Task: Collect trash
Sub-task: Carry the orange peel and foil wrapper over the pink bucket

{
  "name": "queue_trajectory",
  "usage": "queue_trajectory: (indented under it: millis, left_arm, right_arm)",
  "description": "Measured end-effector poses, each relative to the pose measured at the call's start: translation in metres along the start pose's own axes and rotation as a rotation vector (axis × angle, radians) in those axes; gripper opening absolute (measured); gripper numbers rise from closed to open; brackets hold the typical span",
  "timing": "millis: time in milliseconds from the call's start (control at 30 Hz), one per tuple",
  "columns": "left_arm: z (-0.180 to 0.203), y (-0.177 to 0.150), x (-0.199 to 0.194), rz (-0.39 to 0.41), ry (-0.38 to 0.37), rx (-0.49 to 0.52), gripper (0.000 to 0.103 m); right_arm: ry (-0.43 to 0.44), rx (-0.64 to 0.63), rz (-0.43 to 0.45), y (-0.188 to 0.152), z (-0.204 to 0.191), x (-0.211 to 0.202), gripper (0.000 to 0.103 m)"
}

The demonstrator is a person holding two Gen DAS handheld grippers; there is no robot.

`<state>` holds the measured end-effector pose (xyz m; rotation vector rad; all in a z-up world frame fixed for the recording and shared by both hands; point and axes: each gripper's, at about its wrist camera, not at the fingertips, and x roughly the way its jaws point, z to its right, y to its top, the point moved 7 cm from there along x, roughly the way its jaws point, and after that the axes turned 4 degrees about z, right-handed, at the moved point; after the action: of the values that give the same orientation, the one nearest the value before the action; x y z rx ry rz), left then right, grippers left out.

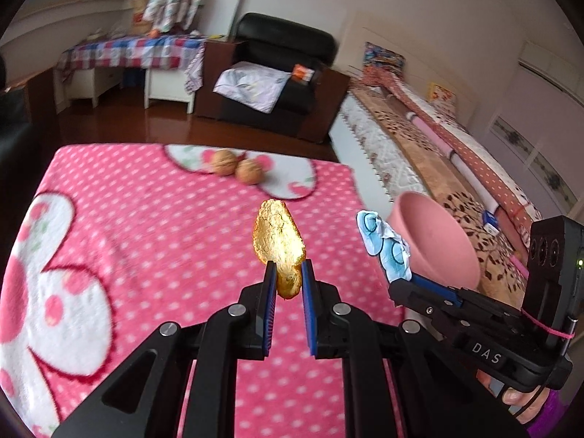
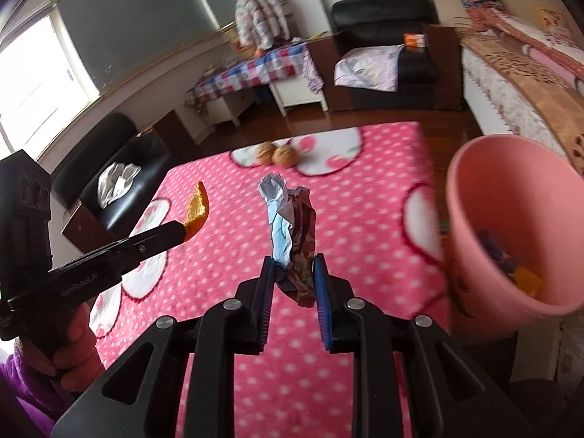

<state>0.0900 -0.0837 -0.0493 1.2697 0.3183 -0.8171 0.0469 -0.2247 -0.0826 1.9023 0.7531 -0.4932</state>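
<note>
My left gripper (image 1: 288, 268) is shut on a piece of orange peel (image 1: 278, 237), held up above the pink dotted tablecloth (image 1: 146, 219). The same peel (image 2: 197, 208) sticks out of the left gripper (image 2: 184, 231) in the right wrist view. My right gripper (image 2: 294, 264) is shut on crumpled wrappers (image 2: 290, 226), one pale blue and one brown. Those wrappers (image 1: 383, 242) and the right gripper (image 1: 410, 279) also appear at the right of the left wrist view. A pink bin (image 2: 511, 226) stands off the table's right edge with some scraps inside; its rim (image 1: 434, 233) is just behind the wrappers.
Two walnuts (image 1: 237, 166) lie at the table's far edge. Beyond are a black armchair (image 1: 277, 73) with a white cloth, a chequered desk (image 1: 131, 54), and a bed (image 1: 438, 135) on the right. A dark seat (image 2: 109, 179) stands left of the table.
</note>
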Motion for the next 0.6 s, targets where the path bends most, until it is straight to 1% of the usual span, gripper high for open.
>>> queue_trajectory:
  millis: [400,600]
  left_arm:
    - [0.086,0.012,0.028,-0.015,-0.091,0.121,0.013]
    - [0.12,0.013,0.042,-0.026,-0.123,0.164,0.013]
  right_arm:
    - [-0.115,0.117,0.092,0.008,0.073,-0.044,0.022]
    - [-0.16,0.161,0.127,0.009,0.106,-0.062,0.022]
